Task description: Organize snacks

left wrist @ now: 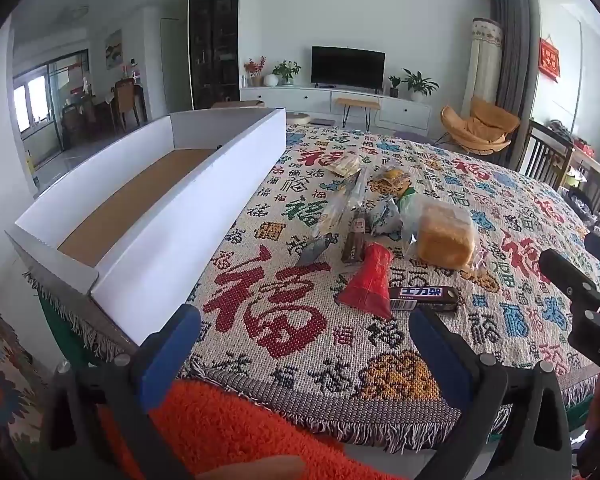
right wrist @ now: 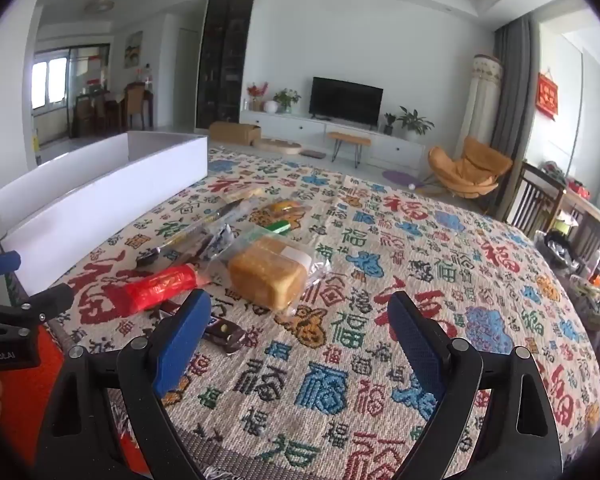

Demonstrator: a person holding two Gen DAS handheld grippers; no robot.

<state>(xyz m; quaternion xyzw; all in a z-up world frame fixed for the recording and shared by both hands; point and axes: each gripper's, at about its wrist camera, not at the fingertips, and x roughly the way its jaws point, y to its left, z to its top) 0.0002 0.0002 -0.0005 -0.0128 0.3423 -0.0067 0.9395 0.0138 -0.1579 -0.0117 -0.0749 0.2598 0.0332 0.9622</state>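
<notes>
1. Snacks lie piled mid-table, white box (left wrist: 188,208) to their left
2. Chocolate bar (left wrist: 424,297) lies crosswise just ahead of my left gripper (left wrist: 300,344)
3. Both jaws gape empty; right gripper (right wrist: 300,340) faces the bread (right wrist: 266,276)

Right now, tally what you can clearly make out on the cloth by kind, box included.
White box: 1
Bagged bread loaf: 1
Red packet: 1
Dark chocolate bar: 1
Total: 4
Several more wrapped snacks overlap behind; their count is unclear.
</notes>
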